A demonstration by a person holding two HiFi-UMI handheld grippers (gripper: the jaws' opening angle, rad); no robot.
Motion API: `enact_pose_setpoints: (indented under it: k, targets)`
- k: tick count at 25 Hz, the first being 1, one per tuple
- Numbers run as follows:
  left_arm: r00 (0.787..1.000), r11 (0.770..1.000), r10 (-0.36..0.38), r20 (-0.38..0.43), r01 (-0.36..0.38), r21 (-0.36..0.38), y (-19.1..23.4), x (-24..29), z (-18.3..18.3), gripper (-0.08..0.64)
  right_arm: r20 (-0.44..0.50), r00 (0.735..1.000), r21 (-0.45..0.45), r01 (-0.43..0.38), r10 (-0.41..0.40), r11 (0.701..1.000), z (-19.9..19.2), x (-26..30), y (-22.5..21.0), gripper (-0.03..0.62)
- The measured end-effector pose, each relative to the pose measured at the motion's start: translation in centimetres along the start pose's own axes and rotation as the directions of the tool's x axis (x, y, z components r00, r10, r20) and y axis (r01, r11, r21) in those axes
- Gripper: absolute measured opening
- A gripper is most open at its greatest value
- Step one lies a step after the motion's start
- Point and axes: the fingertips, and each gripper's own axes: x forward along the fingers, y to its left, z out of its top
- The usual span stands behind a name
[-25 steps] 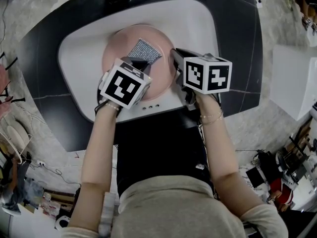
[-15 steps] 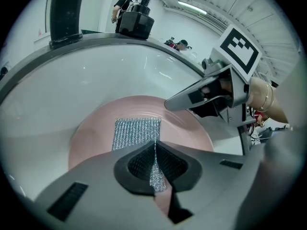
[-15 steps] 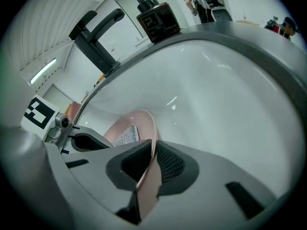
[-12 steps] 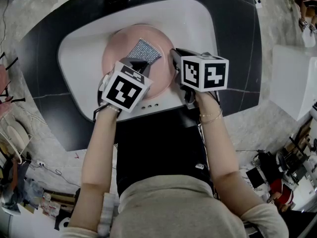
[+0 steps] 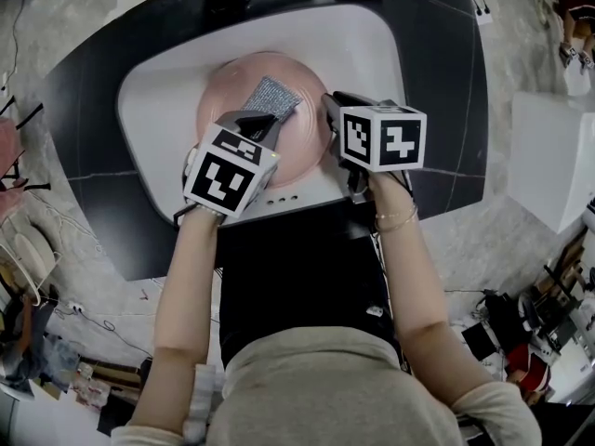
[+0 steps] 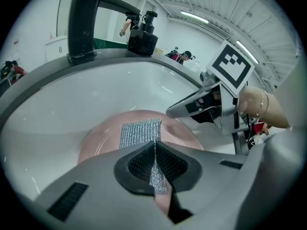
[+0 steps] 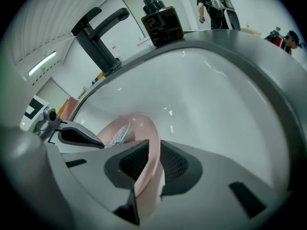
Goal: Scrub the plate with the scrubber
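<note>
The step in hand is the scrubbing itself. The left hand-held gripper [image 6: 154, 152] is clenched on a corner of the silver mesh scrubber [image 5: 271, 96], whose free part lies flat on the pink plate [image 5: 223, 110] in the white sink [image 5: 153, 91]. The right hand-held gripper [image 7: 149, 162] straddles the plate's near rim; its jaws have just been opening, and the rim stands between the pads, which look slack on it. To scrub well, that grip probably wants firming first, or the plate may slide or tip under the strokes. Then press the mesh down and sweep it across the face. The black faucet [image 7: 98, 42] and the soap dispenser [image 7: 160, 20] stand on the dark counter [image 5: 84, 119] behind the sink, well clear of the strokes.
</note>
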Motion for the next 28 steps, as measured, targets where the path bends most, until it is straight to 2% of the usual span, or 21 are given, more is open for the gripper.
enact_pose_setpoints:
  k: [7,14,21,28]
  targets:
    - [0.995,0.997,0.051,0.087,-0.046,-0.068,1.0,-2.6,1.6,0.028,0.039,0.998,-0.051,-0.045,0.047,0.998,1.9,-1.5,1.9,0.112]
    - [0.971,0.985,0.109,0.213,-0.077,-0.154,1.5,-6.9,3.4,0.028,0.099,0.986,-0.112,-0.122,0.133,0.986,3.8,-4.3,5.2,0.150]
    - [0.918,0.969,0.187,0.350,-0.114,-0.218,1.8,-11.9,5.8,0.028,0.158,0.958,-0.148,-0.216,0.239,0.965,5.7,-7.7,8.3,0.140]
    - [0.841,0.957,0.253,0.479,-0.142,-0.254,1.4,-17.4,7.9,0.028,0.213,0.922,-0.257,-0.267,0.324,0.929,7.4,-11.6,12.0,0.126]
